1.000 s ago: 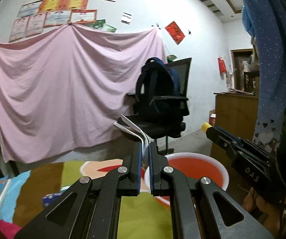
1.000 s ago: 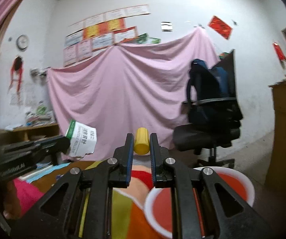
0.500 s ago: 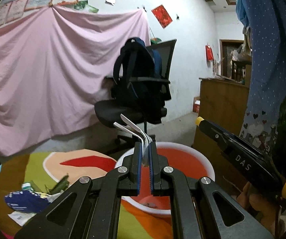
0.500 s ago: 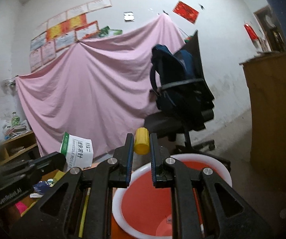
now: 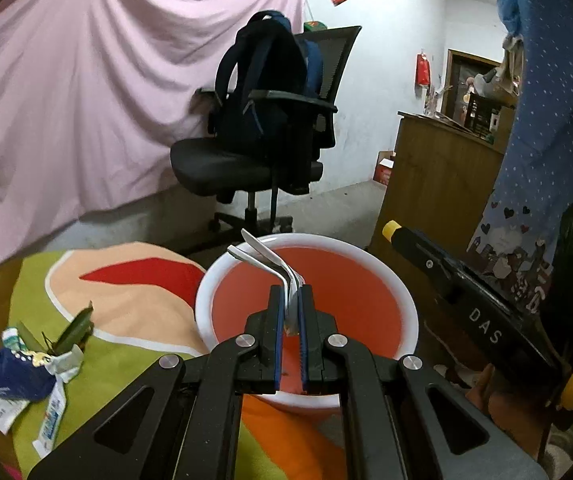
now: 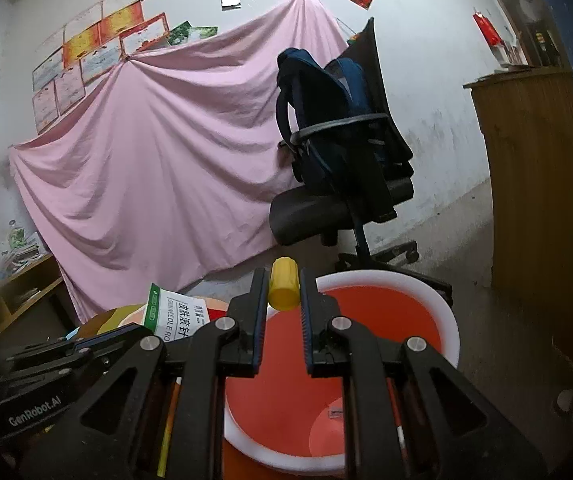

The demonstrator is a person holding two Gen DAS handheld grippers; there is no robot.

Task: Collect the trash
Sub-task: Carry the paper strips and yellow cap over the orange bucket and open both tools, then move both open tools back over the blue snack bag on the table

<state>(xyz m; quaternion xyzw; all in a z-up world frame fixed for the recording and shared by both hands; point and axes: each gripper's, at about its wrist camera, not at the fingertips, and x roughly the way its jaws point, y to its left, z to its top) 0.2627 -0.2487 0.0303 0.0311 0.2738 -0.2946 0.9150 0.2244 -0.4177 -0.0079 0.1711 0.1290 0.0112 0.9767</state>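
While held above basin [image 5: 400,296]: both items positioned for drop.
Left gripper [image 5: 291,320]: clamped nearly shut on flat white packet [image 5: 274,266].
Right gripper [image 6: 282,300]: partly open, pinching yellow cap [image 6: 284,286].
Remaining trash [image 5: 18,372]: on mat, left of basin.

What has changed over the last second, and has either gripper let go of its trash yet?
Both grippers have swung toward the red basin and tipped down, so it now fills the lower view under each. Nothing was let go: the left gripper still pinches the white packet and the right gripper still clamps the yellow cylinder. The wrappers on the mat lie unmoved.
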